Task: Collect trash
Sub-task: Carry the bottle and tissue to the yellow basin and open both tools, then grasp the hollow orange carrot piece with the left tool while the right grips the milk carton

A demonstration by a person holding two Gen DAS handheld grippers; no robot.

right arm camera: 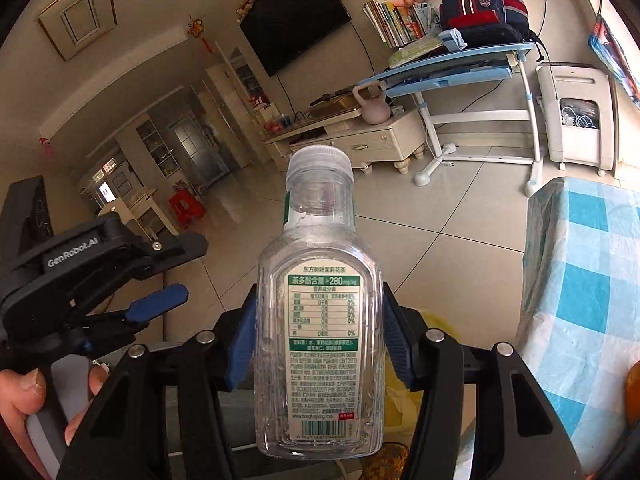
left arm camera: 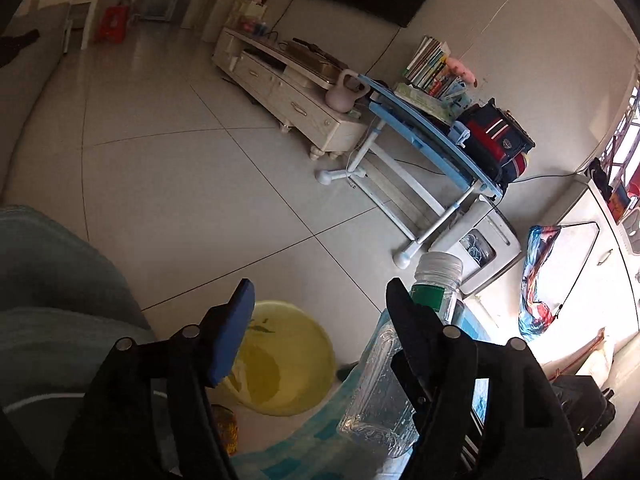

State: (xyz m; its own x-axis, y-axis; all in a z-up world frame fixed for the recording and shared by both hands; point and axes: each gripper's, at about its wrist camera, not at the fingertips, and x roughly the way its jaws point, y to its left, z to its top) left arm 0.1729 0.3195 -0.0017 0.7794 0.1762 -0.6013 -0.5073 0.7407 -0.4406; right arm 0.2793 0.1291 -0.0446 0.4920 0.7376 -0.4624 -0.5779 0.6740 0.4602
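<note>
Pale floor tiles spread across the room toward a blue desk stacked with books and a backpack. Nearer, a blue-checked cloth covers a table at the right, and a yellow bin sits on the floor below the grippers. The right gripper clamps a clear plastic bottle upright between its blue pads, cap on, printed label facing back. The left gripper, held in a hand, stands with jaws apart and nothing between them, just beside the bottle.
</note>
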